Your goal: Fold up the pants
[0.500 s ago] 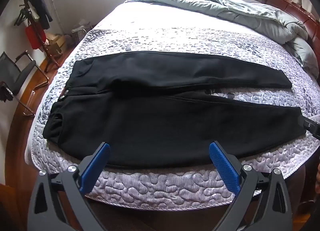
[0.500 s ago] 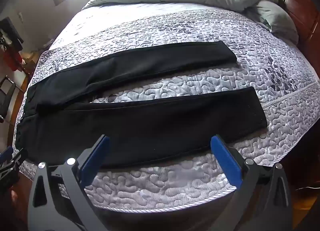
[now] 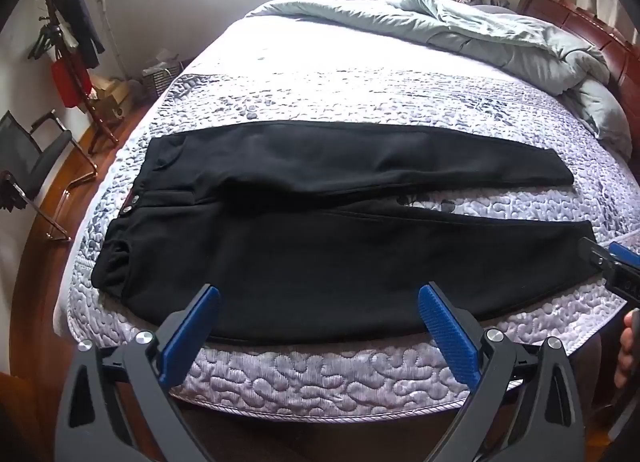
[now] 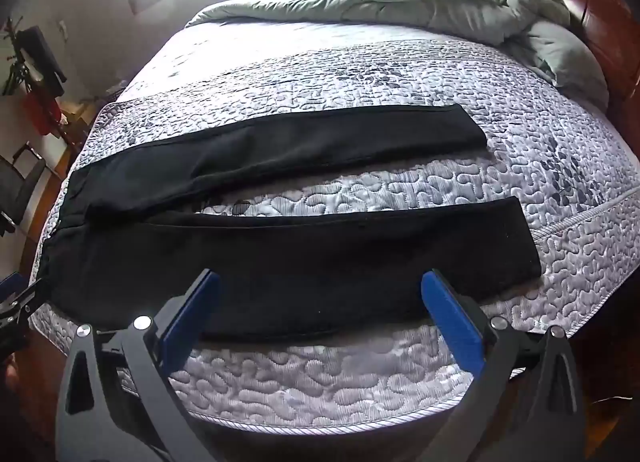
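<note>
The black pants [image 3: 328, 229] lay flat and unfolded on the quilted bed [image 3: 320, 378], waistband toward the left and both legs running out to the right with a strip of quilt showing between them. The left hand-held gripper [image 3: 318, 314] hung just short of the bed's near edge with its blue-padded fingers [image 3: 448, 334] spread wide and nothing between them; the near trouser leg lay directly ahead of it and the waistband ahead and to its left. Far to its right, the tip of the other tool showed close to the near leg's cuff, though whether it touched the cloth was hard to tell at that edge of the view.

The right hand-held gripper [image 4: 320, 310] was likewise spread and empty, poised over the near edge of the bed. The pants [image 4: 304, 258] stretched across in front of it, the near leg's cuff ahead and to its right, the far leg beyond that. A rumpled grey-green duvet [image 4: 420, 1] was bunched at the far side of the bed, well beyond both legs. A coat rack [image 3: 68, 49] and a chair [image 3: 36, 157] stood off to the left of the bed.
</note>
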The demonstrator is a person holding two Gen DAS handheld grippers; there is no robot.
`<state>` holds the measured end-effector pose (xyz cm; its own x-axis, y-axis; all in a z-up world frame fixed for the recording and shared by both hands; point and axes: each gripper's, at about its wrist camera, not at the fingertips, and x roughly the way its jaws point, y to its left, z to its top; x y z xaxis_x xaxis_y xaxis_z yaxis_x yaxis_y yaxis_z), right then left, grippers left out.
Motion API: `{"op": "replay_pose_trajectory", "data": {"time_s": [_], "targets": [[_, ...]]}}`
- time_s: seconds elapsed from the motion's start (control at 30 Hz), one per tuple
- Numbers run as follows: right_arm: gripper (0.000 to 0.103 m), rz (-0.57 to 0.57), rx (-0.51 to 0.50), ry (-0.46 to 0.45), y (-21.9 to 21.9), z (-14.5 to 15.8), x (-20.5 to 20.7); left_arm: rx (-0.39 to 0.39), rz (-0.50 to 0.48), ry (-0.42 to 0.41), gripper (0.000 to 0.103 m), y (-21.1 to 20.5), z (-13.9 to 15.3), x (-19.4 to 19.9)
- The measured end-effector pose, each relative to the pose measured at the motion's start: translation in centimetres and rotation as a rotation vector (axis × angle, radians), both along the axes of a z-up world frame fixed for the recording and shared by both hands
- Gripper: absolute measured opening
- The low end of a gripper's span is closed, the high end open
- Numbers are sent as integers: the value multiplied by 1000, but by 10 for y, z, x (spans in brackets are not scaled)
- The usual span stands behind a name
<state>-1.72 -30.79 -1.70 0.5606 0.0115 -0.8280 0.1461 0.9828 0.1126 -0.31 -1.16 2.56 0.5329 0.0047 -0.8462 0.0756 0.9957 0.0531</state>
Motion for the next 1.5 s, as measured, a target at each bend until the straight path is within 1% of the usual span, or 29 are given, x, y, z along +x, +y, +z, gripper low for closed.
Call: {"op": "replay_pose_trajectory", "data": {"time_s": [0.17, 0.43, 1.2, 1.5], "targets": [[100, 2, 14, 3, -1, -3, 2, -5, -4, -10, 99, -3, 5, 3], [100, 1, 16, 9, -5, -6, 7, -6, -6, -1, 99, -4, 2, 10], [100, 14, -2, 4, -4, -4, 10, 7, -9, -3, 99, -6, 3, 15], [100, 14, 6, 2, -6, -5, 12, 15, -12, -8, 99, -8, 4, 18]]}}
